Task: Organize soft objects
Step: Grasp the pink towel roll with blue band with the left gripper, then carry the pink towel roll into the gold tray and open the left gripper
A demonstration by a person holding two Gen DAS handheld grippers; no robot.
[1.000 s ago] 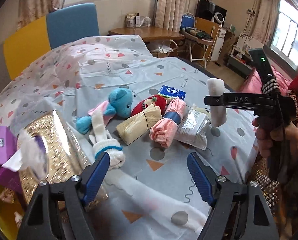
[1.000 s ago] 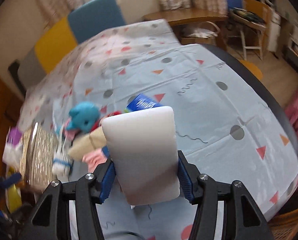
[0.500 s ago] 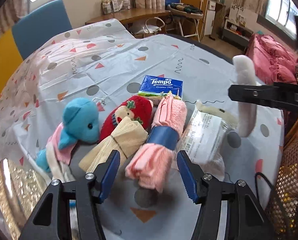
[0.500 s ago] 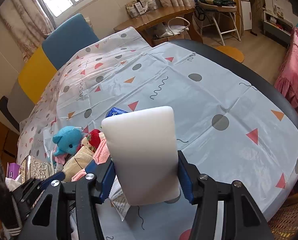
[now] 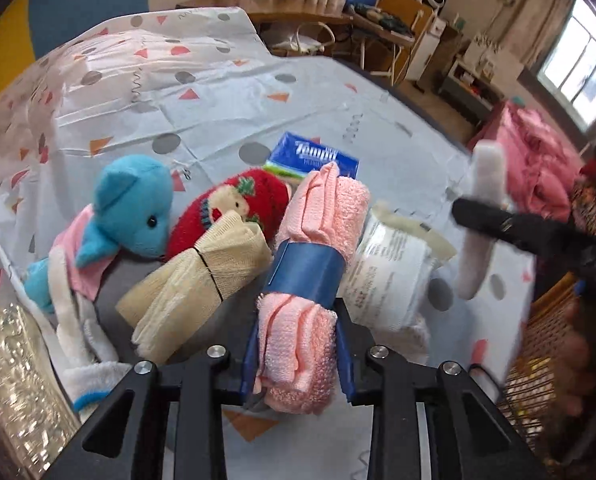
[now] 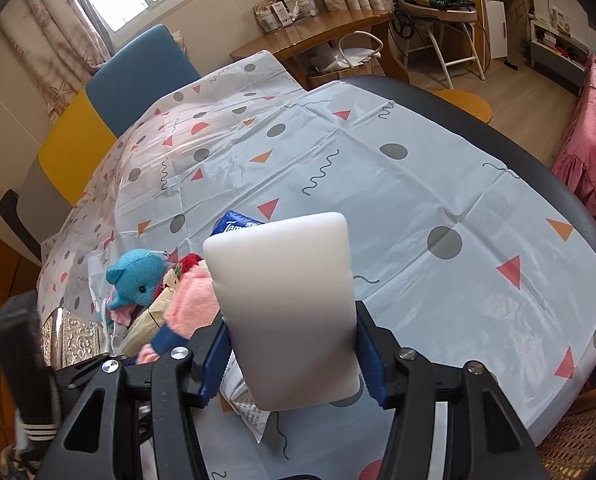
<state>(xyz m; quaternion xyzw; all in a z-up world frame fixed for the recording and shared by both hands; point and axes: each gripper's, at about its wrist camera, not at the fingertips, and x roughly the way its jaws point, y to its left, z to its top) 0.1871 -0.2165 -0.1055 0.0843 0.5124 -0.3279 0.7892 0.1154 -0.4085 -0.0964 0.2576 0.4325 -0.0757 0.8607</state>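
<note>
The left gripper has closed in since a moment ago: its blue fingers, then spread either side of the pink towel roll, now pinch the roll's near end, below its blue paper band. The roll lies in the cluster of soft things near the table's left edge, touching a cream cloth bundle on its left and a white plastic packet on its right. A red knitted doll and a blue plush toy sit just behind the bundle, and a blue tissue pack lies behind the roll's far end. The right gripper stays clamped on a white foam block, held upright above the table near its front edge, as before. A gold patterned box stands at the left edge.
</note>
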